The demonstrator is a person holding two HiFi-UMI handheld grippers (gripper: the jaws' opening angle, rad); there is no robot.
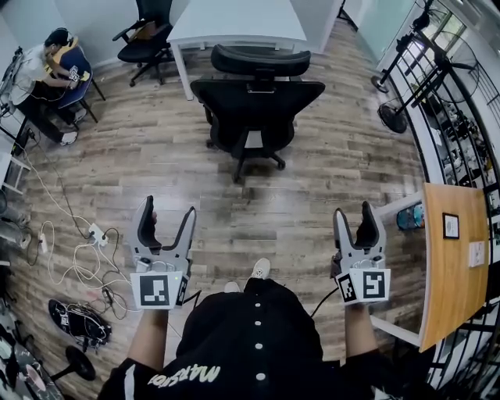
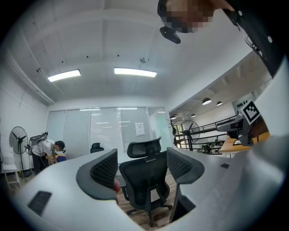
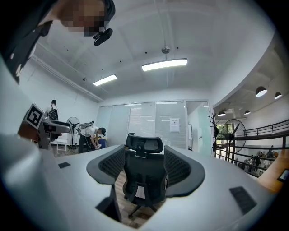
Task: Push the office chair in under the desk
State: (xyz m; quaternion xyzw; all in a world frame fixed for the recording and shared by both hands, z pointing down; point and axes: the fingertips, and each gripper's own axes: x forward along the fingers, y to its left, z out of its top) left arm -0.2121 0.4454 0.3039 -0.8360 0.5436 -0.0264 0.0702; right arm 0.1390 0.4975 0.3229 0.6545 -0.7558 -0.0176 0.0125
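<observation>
A black office chair (image 1: 254,101) with a headrest stands on the wood floor, its back toward me. Its front faces the white desk (image 1: 234,23) just beyond it. My left gripper (image 1: 167,211) and right gripper (image 1: 355,212) are held level side by side, well short of the chair, touching nothing. Both are open and empty. In the left gripper view the chair (image 2: 144,178) shows in the gap between the jaws of the left gripper (image 2: 142,168). In the right gripper view the chair (image 3: 144,180) likewise shows through the gap of the right gripper (image 3: 143,173).
A second black chair (image 1: 148,35) stands left of the desk. A person (image 1: 47,74) sits bent over at the far left. Cables and a power strip (image 1: 94,234) lie on the floor at left. A wooden table (image 1: 453,258), a fan (image 1: 394,117) and a railing line the right side.
</observation>
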